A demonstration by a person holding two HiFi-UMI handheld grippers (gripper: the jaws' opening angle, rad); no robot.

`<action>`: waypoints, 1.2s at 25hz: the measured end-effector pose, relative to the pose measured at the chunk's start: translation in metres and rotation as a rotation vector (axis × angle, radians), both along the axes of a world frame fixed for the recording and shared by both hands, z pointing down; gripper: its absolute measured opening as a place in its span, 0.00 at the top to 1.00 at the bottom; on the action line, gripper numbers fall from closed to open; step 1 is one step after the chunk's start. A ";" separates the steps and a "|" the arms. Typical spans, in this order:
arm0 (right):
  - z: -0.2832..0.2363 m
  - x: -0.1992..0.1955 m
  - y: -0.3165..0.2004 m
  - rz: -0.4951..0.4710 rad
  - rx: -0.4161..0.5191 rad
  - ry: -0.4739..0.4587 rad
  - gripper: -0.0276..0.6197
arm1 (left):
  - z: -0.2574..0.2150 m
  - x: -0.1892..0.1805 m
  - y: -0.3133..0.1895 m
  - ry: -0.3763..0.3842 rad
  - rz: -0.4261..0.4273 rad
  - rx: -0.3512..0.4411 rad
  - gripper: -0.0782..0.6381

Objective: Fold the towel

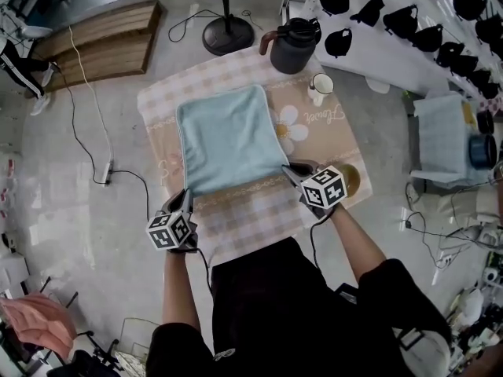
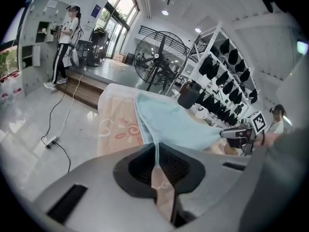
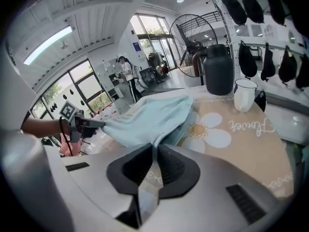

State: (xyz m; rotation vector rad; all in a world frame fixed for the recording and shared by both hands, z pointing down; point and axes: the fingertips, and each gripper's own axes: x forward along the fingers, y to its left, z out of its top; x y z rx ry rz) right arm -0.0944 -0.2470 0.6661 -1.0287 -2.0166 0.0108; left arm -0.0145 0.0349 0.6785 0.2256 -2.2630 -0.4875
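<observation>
A light blue towel (image 1: pixel 224 136) lies spread on the table's checked and flowered cloth (image 1: pixel 314 132). My left gripper (image 1: pixel 186 198) is at the towel's near left corner, and its jaws are shut on the edge of the towel (image 2: pixel 178 124), which runs up between them from my left gripper (image 2: pixel 157 166). My right gripper (image 1: pixel 288 170) is shut on the near right corner. In the right gripper view the towel (image 3: pixel 149 117) rises in a fold out of my right gripper (image 3: pixel 153 151). Both near corners are lifted a little off the cloth.
A black jug (image 1: pixel 295 45) and a white mug (image 1: pixel 320 85) stand at the table's far right. A fan base (image 1: pixel 228 34) sits beyond the table. A rack of black items (image 1: pixel 409 22) lines the right. A cable (image 1: pixel 94 155) trails on the floor at left.
</observation>
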 end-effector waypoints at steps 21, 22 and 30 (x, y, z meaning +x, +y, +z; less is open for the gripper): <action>0.008 0.137 -0.016 -0.036 0.106 0.038 0.90 | -0.003 0.121 -0.015 0.075 0.105 0.014 0.85; 0.007 0.138 -0.016 -0.036 0.106 0.040 0.90 | -0.005 0.121 -0.015 0.076 0.105 0.019 0.85; -0.010 0.107 -0.013 -0.021 0.096 0.044 0.90 | -0.017 0.094 -0.015 0.084 0.090 0.051 0.85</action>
